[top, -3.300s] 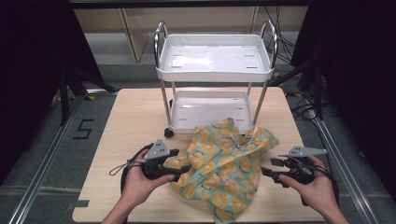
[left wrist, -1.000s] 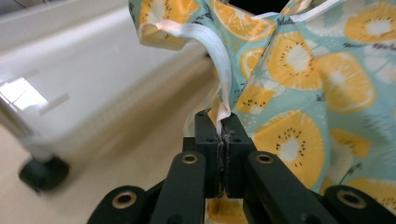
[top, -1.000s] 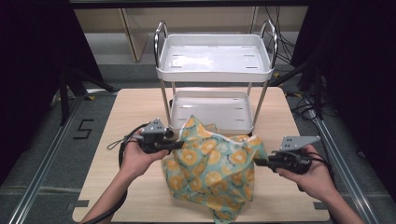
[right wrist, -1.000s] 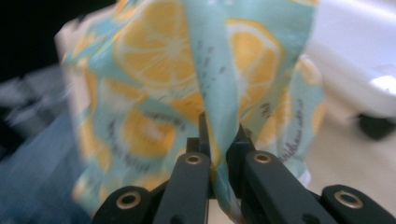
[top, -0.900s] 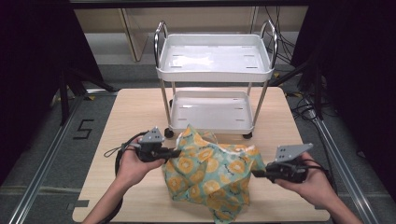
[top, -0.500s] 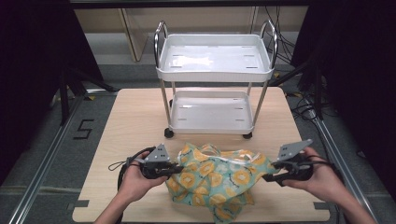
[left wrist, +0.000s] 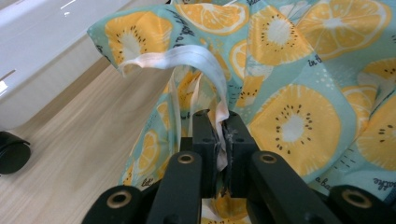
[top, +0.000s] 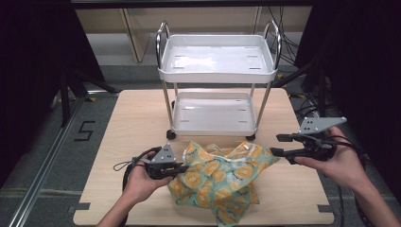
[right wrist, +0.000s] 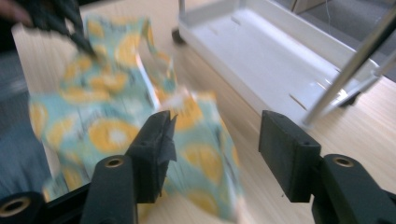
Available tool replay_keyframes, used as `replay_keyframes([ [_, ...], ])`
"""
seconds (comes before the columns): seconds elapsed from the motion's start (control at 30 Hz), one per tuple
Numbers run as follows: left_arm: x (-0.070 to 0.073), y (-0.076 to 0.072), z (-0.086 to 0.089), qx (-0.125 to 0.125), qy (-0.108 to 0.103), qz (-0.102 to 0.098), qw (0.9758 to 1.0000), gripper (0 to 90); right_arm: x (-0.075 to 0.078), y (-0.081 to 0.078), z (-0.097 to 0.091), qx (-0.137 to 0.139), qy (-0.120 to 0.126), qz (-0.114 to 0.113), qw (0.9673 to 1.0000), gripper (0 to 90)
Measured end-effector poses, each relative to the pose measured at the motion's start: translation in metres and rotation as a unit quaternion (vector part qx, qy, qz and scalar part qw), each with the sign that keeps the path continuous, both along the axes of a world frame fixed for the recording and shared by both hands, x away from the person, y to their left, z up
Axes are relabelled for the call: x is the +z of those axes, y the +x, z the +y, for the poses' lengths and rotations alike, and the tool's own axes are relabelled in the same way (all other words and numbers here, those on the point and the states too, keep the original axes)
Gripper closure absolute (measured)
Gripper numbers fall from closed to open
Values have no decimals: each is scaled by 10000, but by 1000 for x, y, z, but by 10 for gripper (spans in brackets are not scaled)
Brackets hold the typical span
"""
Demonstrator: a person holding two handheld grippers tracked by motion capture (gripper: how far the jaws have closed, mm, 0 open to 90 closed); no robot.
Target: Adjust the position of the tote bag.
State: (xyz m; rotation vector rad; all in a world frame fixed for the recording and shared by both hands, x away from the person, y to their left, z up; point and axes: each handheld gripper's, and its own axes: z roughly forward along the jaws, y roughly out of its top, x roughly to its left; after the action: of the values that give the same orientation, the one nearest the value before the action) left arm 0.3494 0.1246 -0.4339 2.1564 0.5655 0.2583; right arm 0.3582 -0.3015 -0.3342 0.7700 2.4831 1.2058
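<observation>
A pale wooden table carries everything, its near edge partly covered by the person's forearms in the high view. Beyond both grippers, at the far side of the table, stands a white two-tier plastic cart with chrome posts; its lower tray runs across the top of the right gripper view, cut off at the frame's right edge, and one black caster sits at the left edge of the left gripper view, half out of frame.

Between the two grippers lies a crumpled teal cloth printed with orange slices, slumped on the table. Its folds hide how it is layered, and its near end runs off the bottom of the high view. In the right gripper view the cloth is smeared by motion blur, so its edges are hard to read.

The left gripper is clamped tight on the cloth's white-hemmed edge, the fabric pinched between its black jaws. The right gripper sits just to the right of the cloth; its jaws have just been opening and stand well apart, with nothing pressed between them, the cloth lying below and beyond.
</observation>
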Motion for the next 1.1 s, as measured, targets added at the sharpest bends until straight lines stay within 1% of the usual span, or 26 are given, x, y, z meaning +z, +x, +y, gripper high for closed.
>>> replay_keyframes([
  [0.03, 1, -1, -1, -6, 7, -30, 10000, 847, -5, 2, 11, -48, 163, 152, 9997, 435],
  [0.13, 2, -1, -2, -23, 85, -43, 10000, 844, -12, 7, 20, 11, 123, 244, 9996, 404],
  [0.23, 4, -2, -2, -55, 29, -102, 9999, 839, -25, 14, 38, 69, 222, 600, 9979, 405],
  [0.27, 4, -2, -2, -55, 29, -102, 9999, 837, -25, 14, 38, 69, 222, 600, 9979, 405],
  [0.3, 4, -3, -2, -50, 13, -98, 9999, 837, -29, 15, 42, 69, 206, 668, 9975, 477],
  [0.33, 4, -3, -1, -46, 6, -82, 10000, 831, -35, 14, 46, 181, -52, 821, 9964, 678],
  [0.37, 4, -4, 0, -16, 16, -72, 10000, 831, -35, 14, 46, 181, -52, 821, 9964, 678],
  [0.4, 3, -5, 1, -16, -28, -66, 10000, 829, -38, 13, 47, 249, -171, 841, 9960, 768],
  [0.43, 2, -6, 3, -17, -40, -54, 10000, 828, -42, 6, 50, 519, -349, 996, 9931, 847],
  [0.47, 1, -7, 6, 6, -10, -88, 10000, 828, -42, 6, 50, 519, -349, 996, 9931, 847],
  [0.5, 0, -8, 7, -20, -74, -52, 10000, 828, -45, 3, 51, 665, -401, 978, 9922, 866],
  [0.53, -1, -9, 9, -23, -19, -49, 10000, 828, -47, -2, 53, 836, -496, 1002, 9902, 877],
  [0.57, -2, -10, 10, -75, -46, -88, 9999, 825, -51, -9, 54, 1094, -493, 1058, 9871, 883],
  [0.6, -4, -13, 11, -6, -54, 17, 10000, 825, -51, -9, 54, 1094, -493, 1058, 9871, 883],
  [0.63, -9, -16, 13, -44, -9, 49, 10000, 821, -57, -16, 55, 1422, -542, 1190, 9812, 884],
  [0.67, -9, -16, 13, -44, -9, 49, 10000, 819, -57, -16, 55, 1422, -542, 1190, 9812, 884],
  [0.7, -13, -19, 13, -71, -7, 117, 9999, 816, -67, -23, 57, 1754, -590, 1326, 9737, 887],
  [0.73, -15, -20, 14, -68, 56, 107, 9999, 816, -67, -23, 57, 1754, -590, 1326, 9737, 887],
  [0.77, -22, -23, 15, -80, 40, 223, 9997, 812, -76, -27, 59, 1931, -702, 1504, 9670, 889],
  [0.8, -22, -23, 15, -80, 40, 223, 9997, 807, -76, -27, 59, 1931, -702, 1504, 9670, 889],
  [0.83, -26, -24, 15, -109, 95, 250, 9996, 807, -81, -30, 61, 1945, -824, 1589, 9644, 889],
  [0.9, -32, -25, 15, -170, 171, 332, 9992, 795, -91, -33, 64, 2070, -892, 1779, 9579, 889],
  [0.93, -33, -25, 16, -171, 231, 342, 9990, 781, -97, -34, 66, 2096, -940, 1854, 9554, 888],
  [0.97, -34, -25, 16, -186, 255, 367, 9988, 739, -102, -36, 68, 2086, -977, 1887, 9546, 886],
  [1.0, -34, -26, 16, -184, 203, 417, 9988, 739, -102, -36, 68, 2086, -977, 1887, 9546, 886],
  [1.1, -24, -25, 21, -50, 24, 380, 9993, 538, -105, -36, 72, 2097, -1008, 1853, 9547, 885],
])
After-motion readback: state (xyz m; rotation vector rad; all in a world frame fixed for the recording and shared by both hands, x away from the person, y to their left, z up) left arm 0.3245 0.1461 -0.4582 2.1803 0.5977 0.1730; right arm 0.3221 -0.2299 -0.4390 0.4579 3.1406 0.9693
